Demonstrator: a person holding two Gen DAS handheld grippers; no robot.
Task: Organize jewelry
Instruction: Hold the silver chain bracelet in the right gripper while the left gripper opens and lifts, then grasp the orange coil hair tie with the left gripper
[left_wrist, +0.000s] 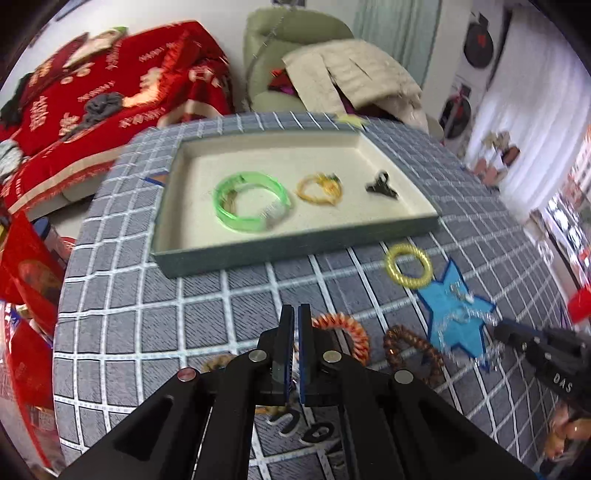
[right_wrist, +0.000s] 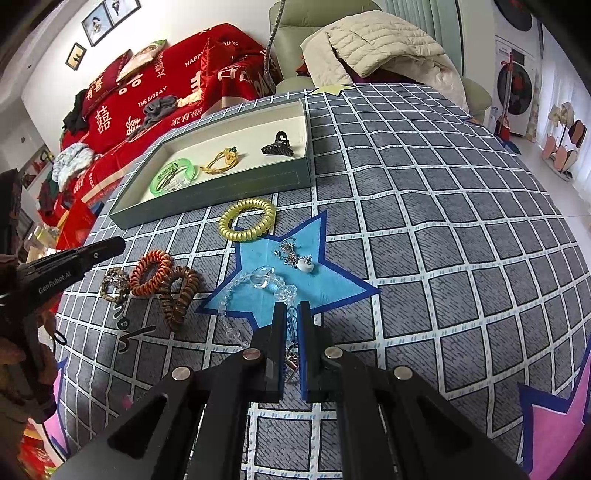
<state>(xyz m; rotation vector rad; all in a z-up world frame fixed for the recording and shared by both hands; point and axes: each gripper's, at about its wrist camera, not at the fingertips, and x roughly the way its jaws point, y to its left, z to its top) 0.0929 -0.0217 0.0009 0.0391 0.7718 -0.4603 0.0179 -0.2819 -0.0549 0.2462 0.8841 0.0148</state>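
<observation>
A shallow cream-lined tray (left_wrist: 406, 225) (right_wrist: 221, 192) on the grey checked cloth holds a green bangle (left_wrist: 251, 203) (right_wrist: 173, 180), a gold bracelet (left_wrist: 319, 188) (right_wrist: 219, 162) and a dark hair claw (left_wrist: 382, 184) (right_wrist: 279, 145). A yellow coil tie (left_wrist: 408, 265) (right_wrist: 247, 219) lies in front of the tray. A blue star patch (left_wrist: 458, 314) (right_wrist: 325, 280) carries an earring (right_wrist: 297, 260) and a clear bead bracelet (right_wrist: 258, 284). Orange (left_wrist: 345, 326) (right_wrist: 149, 273) and brown (left_wrist: 415, 345) (right_wrist: 179, 295) coil ties lie left of it. My left gripper (left_wrist: 296, 308) is shut and empty above the orange tie. My right gripper (right_wrist: 291, 306) is shut on the bead bracelet's near end.
A small leopard-pattern scrunchie (right_wrist: 114, 282) lies left of the orange tie. Black markings (right_wrist: 127, 332) are on the cloth nearby. A pink star patch (right_wrist: 554, 424) sits at the near right. A red blanket (right_wrist: 155, 85) and a beige jacket (right_wrist: 376, 44) lie beyond the table.
</observation>
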